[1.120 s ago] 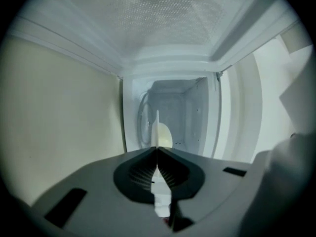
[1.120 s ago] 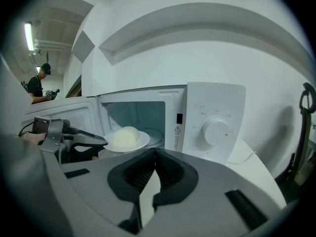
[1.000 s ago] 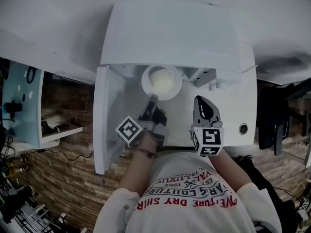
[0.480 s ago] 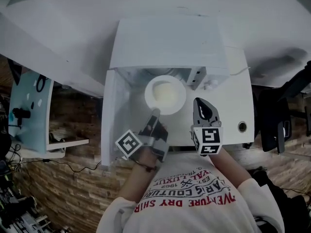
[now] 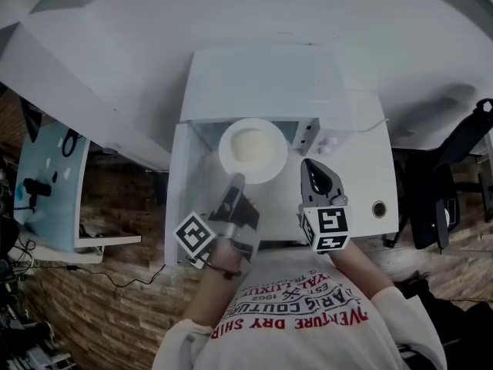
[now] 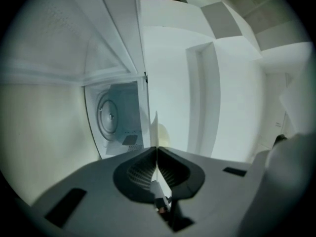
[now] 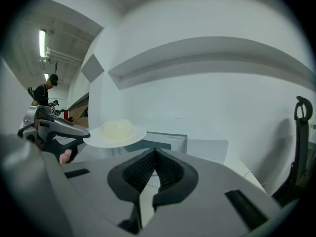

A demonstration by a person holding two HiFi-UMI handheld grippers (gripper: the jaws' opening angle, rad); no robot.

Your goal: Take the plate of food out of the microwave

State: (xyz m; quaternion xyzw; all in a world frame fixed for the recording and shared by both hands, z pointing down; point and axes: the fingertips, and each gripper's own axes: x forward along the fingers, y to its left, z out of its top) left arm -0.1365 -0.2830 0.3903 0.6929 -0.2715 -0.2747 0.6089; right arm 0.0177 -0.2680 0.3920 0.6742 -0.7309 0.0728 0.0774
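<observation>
As the head view looks down, a white microwave [image 5: 262,83] stands on a white surface [image 5: 370,176], its door [image 5: 177,199] swung open to the person's left. White plate [image 5: 252,149], round, carrying a pale mound of food [image 5: 253,145]: located at the microwave's front opening, off the surface. Left gripper [image 5: 235,180]: clamped on the plate's near rim. Right gripper [image 5: 310,164]: just right of the plate, not touching it. Black chair [image 5: 431,199]: well apart at the right.

Left gripper view: left gripper [image 6: 157,148] rolled onto its side, jaws pinched on the plate [image 6: 157,127], which shows edge-on as a thin upright line with the food [image 6: 163,135] bulging to its right. Microwave cavity [image 6: 118,117], grey, with a round disc inside, lies beyond to the left.

Right gripper view: right gripper [image 7: 155,151] has its jaws pressed together with nothing between them. Plate [image 7: 98,138] with food [image 7: 117,130] sits level in the air, held at its left rim by the left gripper [image 7: 86,134]. Microwave [image 7: 170,141] behind. Person [image 7: 43,94] stands far off at the left.
</observation>
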